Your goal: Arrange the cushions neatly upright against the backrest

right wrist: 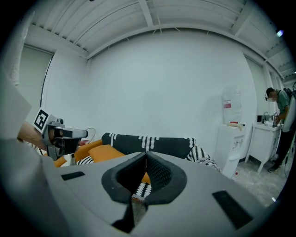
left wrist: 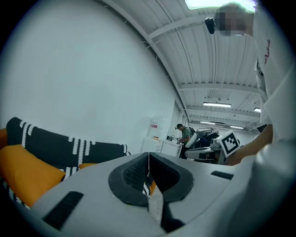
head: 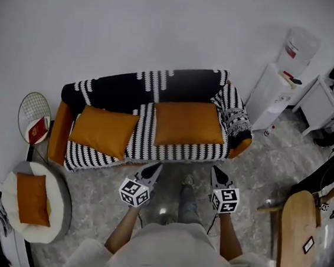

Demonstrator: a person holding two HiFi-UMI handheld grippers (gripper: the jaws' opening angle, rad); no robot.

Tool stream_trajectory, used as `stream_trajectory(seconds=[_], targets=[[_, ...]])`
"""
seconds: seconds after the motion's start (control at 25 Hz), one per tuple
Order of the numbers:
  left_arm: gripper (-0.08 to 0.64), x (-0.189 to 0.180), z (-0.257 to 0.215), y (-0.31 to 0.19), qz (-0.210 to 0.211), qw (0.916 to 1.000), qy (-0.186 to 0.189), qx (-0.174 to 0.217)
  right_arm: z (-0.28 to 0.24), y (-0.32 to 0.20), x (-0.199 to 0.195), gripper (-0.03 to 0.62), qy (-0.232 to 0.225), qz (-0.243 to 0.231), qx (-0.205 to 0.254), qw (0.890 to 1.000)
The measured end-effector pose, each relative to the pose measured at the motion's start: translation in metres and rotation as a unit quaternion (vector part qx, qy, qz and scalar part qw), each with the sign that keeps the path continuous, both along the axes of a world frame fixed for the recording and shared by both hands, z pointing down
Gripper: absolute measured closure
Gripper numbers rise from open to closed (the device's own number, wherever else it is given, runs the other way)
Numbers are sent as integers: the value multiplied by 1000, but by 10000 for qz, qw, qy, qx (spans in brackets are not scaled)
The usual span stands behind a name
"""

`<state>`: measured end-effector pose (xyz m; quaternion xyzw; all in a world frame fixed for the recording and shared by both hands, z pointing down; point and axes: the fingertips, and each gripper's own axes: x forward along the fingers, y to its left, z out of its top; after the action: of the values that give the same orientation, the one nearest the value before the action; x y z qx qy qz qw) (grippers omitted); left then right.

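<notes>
**Sofa:** orange-armed sofa (head: 60, 132), draped w/ black-and-white striped knit throw (head: 148, 143), stands against the white wall.

**Task items:** 2 orange rectangular smooth-covered cushions on the seat.
- Left cushion (head: 103, 130): lying on the seat nr the left arm, skewed to the sofa line.
- Right cushion (head: 189, 123): lying on the seat right of centre, rear edge at the foot of the backrest, squarer to the sofa.
- The two are apart, w/ striped throw showing between. Neither is upright.
- Third orange cushion (head: 32, 199): off the sofa, flat on a round white padded seat (head: 59, 210), lower left of head view.

**Tools:**
- L hand-held gripper (head: 153, 171): jaws pressed together, nothing between. It is in front of the sofa's front edge, over the grey marble-look floor (head: 258, 169), clear of both seat cushions.
- R hand-held gripper (head: 218, 175): jaws likewise pressed together, empty. It is in front of the sofa's right end, touching nothing.

**Other:**
- White water dispenser w/ bottle (head: 282, 83) stands right of the sofa.
- Round-headed racket (head: 34, 113) is by the left arm.
- Second person (right wrist: 280, 125) stands at a white desk (right wrist: 263, 136), far right in right gripper view.
</notes>
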<state>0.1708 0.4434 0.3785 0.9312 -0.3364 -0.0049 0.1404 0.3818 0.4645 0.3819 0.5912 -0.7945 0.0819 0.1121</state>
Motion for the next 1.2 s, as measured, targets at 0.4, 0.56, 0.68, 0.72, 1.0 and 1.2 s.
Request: stream_trajectory(seconds=[0.4,0.56,0.68,0.72,1.0,1.2], targets=[[531,9,9,-67,-72,9999,-105,-6,16,-65,12,565,-67,-79,-60,9999],[531,22,7,-108,-62,9999,-150,-18,18,-105,24,565,-103,-93,-98,9999],[531,34,4,-143,-87,9998,-182,-6,17,-142,36,565,-111,-147,-132,9997],[531,37,3,-155,-110,9998,-187,-12,17,-154,39,565,-110,-173,-149,9997],[531,64,-3,-241,-225,9994,-221,-131,12,-246,65,565,-135,-313,-231,9992],[531,90,-9,-304,-252,9993,-235,-155,11,-310,91,565,-191,-325,-269,9989]])
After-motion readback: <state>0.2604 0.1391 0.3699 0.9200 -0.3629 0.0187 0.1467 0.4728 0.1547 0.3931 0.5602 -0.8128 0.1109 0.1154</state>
